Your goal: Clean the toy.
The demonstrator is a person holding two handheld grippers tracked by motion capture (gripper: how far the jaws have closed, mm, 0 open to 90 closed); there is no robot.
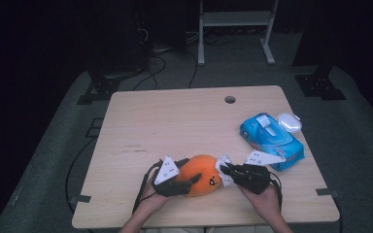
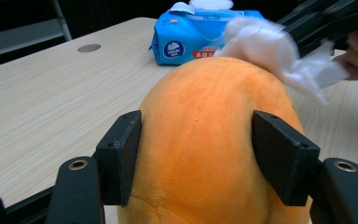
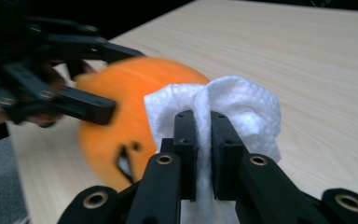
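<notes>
Black jaws of the left gripper [image 2: 198, 158] sit closest in the left gripper view, one pad on each side of the orange plush toy [image 2: 214, 140], both pressing its fur. So it's clamped on the toy at about mid width.

Toy location: near edge of the table [image 1: 175, 121], roughly centre, between the two hands in the high view [image 1: 201, 174]. It rests on the table surface, dark face markings turned toward the right gripper (visible in the right gripper view as black shapes low on the orange [image 3: 121, 135]).

Right gripper [image 3: 204, 140]: jaws nearly closed, pinching a crumpled white wipe [image 3: 233, 107] between the pads, with only the tissue in the narrow gap. The wipe bunches out above and around the jaw tips. It touches the top of the toy on the side away from the left gripper's camera; the left gripper view shows it a bit blurred.

Right hand [image 1: 264, 196] and left hand [image 1: 150, 199] come in from the table's near edge.

Blue wipes pack [image 1: 271, 141] lies to the right of the toy, near the right edge of the table, apart from it. Its white lid [image 1: 289, 122] is flipped open on the far side. Small round hole [image 1: 229, 99] in the table top near the far edge.
</notes>
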